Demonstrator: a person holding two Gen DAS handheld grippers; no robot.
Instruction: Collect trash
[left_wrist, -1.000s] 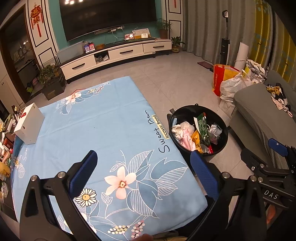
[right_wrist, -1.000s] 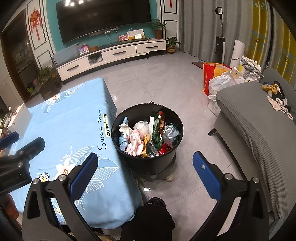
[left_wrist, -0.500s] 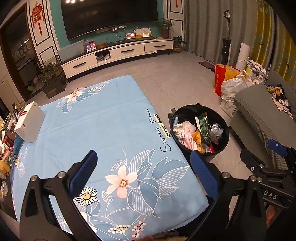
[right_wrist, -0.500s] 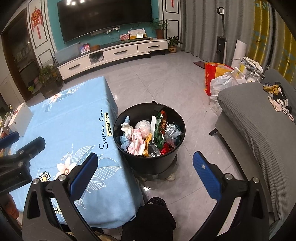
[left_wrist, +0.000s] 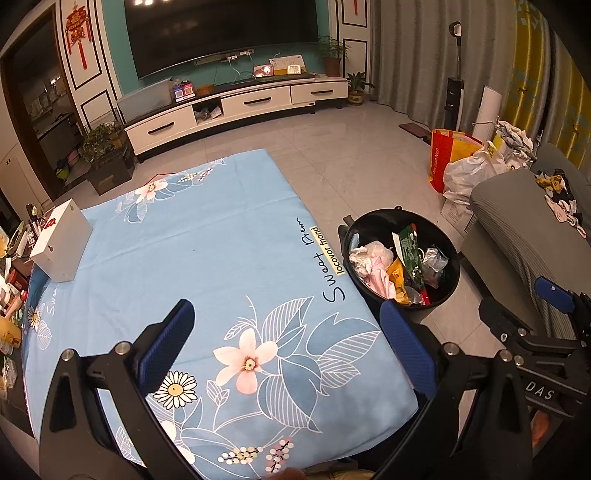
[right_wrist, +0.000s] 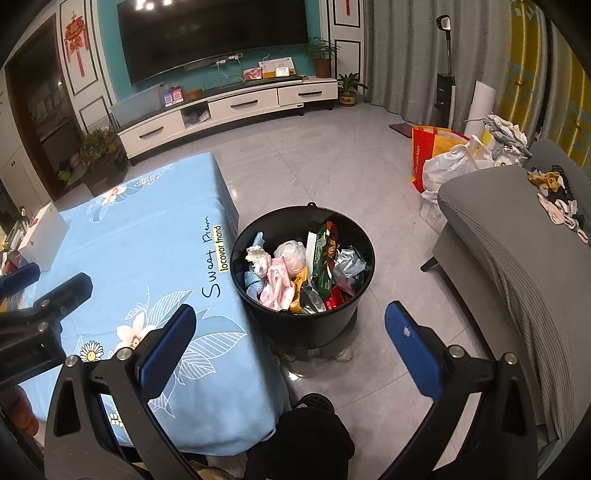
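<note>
Both sets of tongs are seen spread wide with nothing gripped. The left tongs (left_wrist: 284, 339) are held over the tabletop draped in a light blue flower-print cloth (left_wrist: 207, 251), and the right tongs (right_wrist: 291, 332) are held just off its right edge, above the grey tiled floor (right_wrist: 332, 166).

The round black plastic trash bucket (right_wrist: 303, 325) is found upright on the floor, right beside the tabletop's right edge, open mouth pointing straight up. It's packed with trash: a long green snack wrapper (right_wrist: 322, 258) is stuck in near-vertically, long axis running up toward the rim, with crumpled white tissue (right_wrist: 258, 256), a pink packet (right_wrist: 277, 284) and a silvery foil bag (right_wrist: 349, 262) bunched around it.

What gets shown differently — from the left wrist view the whole cloth top is visible, bare apart from a white cardboard box (left_wrist: 61, 242) at the far left edge, and the bucket (left_wrist: 448, 258) is only caught from the side, part hidden by the cloth edge. From the right wrist view the bucket is looked into almost straight down, plus a grey ribbed sofa (right_wrist: 524, 266) on the right and a dark-clothed knee (right_wrist: 303, 435) at the bottom.
</note>
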